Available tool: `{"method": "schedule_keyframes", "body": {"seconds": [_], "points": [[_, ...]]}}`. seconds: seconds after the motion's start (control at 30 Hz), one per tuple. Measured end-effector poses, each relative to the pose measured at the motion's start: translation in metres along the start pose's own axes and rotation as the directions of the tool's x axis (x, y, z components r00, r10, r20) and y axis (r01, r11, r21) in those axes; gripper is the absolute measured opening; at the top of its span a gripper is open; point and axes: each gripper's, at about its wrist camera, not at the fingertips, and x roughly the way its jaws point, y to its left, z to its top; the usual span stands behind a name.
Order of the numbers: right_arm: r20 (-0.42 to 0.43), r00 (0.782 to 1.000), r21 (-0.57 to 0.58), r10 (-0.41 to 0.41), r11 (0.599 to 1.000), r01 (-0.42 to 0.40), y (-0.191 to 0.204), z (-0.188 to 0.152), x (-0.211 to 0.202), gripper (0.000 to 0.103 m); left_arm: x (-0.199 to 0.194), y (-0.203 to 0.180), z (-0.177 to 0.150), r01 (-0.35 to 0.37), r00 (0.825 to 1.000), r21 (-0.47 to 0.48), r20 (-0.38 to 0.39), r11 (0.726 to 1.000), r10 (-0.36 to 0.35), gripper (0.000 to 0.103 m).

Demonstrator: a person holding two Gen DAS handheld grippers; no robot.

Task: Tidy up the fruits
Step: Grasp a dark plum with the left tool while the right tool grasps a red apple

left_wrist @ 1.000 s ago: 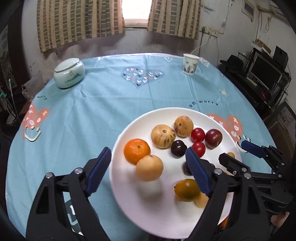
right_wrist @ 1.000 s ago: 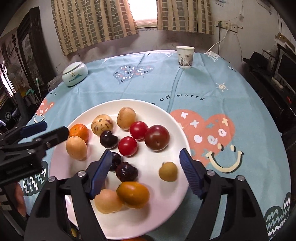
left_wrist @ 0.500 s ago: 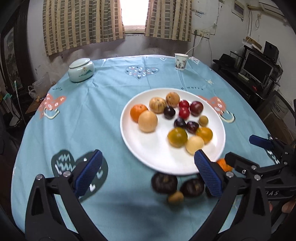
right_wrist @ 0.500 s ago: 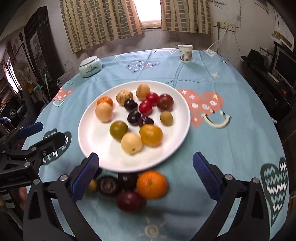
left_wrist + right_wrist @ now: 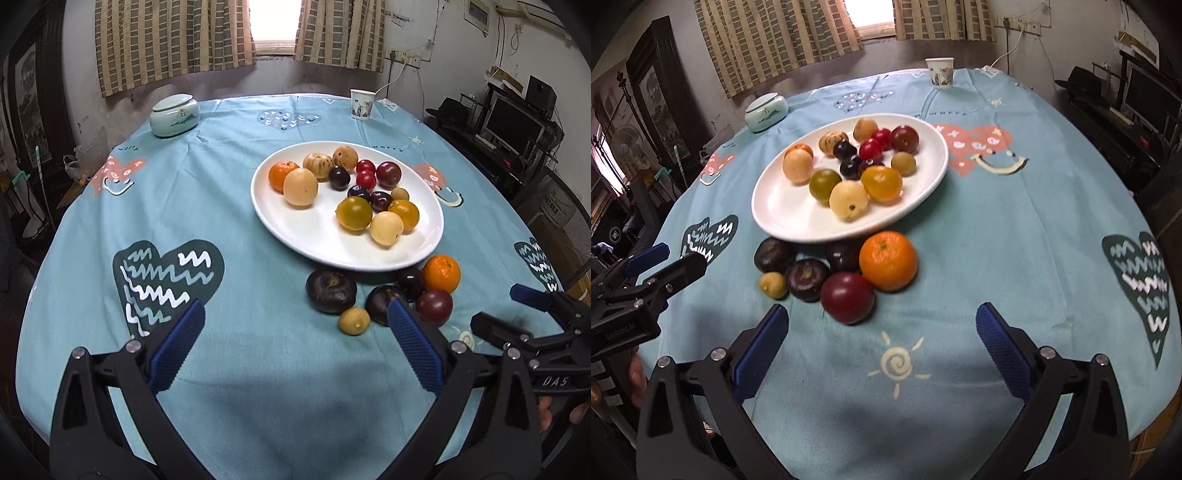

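A white plate point(image 5: 280, 225) point(image 5: 783, 218) holds several fruits: oranges, yellow, red and dark ones. On the cloth just in front of the plate lies a loose group: an orange point(image 5: 441, 273) point(image 5: 888, 260), a dark red plum point(image 5: 434, 306) point(image 5: 847, 297), dark purple fruits point(image 5: 331, 291) point(image 5: 807, 279) and a small yellow-green one point(image 5: 354, 321) point(image 5: 772, 285). My left gripper point(image 5: 293, 334) is open above the near cloth, its right finger beside the loose group. My right gripper point(image 5: 881, 326) is open too, nothing between its fingers, just short of the plum.
The round table wears a light blue cloth point(image 5: 207, 192) with heart prints. A lidded ceramic jar point(image 5: 174, 114) stands far left and a paper cup point(image 5: 362, 104) at the far edge. A desk with a monitor point(image 5: 515, 123) is off to the right.
Both grippers have drawn back from over the plate toward the near table edge and their jaws have widened. The loose fruits in front of the plate have come into view.
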Motion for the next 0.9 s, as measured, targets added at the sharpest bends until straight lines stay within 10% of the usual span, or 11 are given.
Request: {"method": "schedule_keyframes", "body": {"seconds": [0.2,0.27,0.43,0.73,0.9], "points": [[0.049,0.99,-0.038,0.131,0.991,-0.13,0.009,-0.017,0.004,0.101,0.002,0.006,-0.005,-0.006,1.0,-0.011,-0.008,1.0,0.006,0.101],[0.075,0.984,-0.067,0.16,0.986,-0.155,0.015,-0.019,0.003,0.088,0.005,0.01,-0.008,-0.006,1.0,-0.019,-0.019,1.0,0.005,0.101],[0.008,0.986,-0.069,0.164,0.984,-0.163,0.017,-0.015,0.024,0.055,0.013,0.022,-0.015,-0.007,0.999,-0.043,-0.046,0.999,0.005,0.101],[0.028,1.0,-0.113,0.01,0.994,-0.007,0.019,-0.007,0.056,0.041,0.027,0.013,-0.022,0.009,0.997,-0.006,-0.071,1.0,-0.009,0.101],[0.009,0.998,-0.087,0.061,0.994,-0.06,0.004,-0.018,0.036,0.04,0.041,0.001,-0.018,0.015,0.996,0.029,-0.09,0.999,-0.012,0.101]]}}
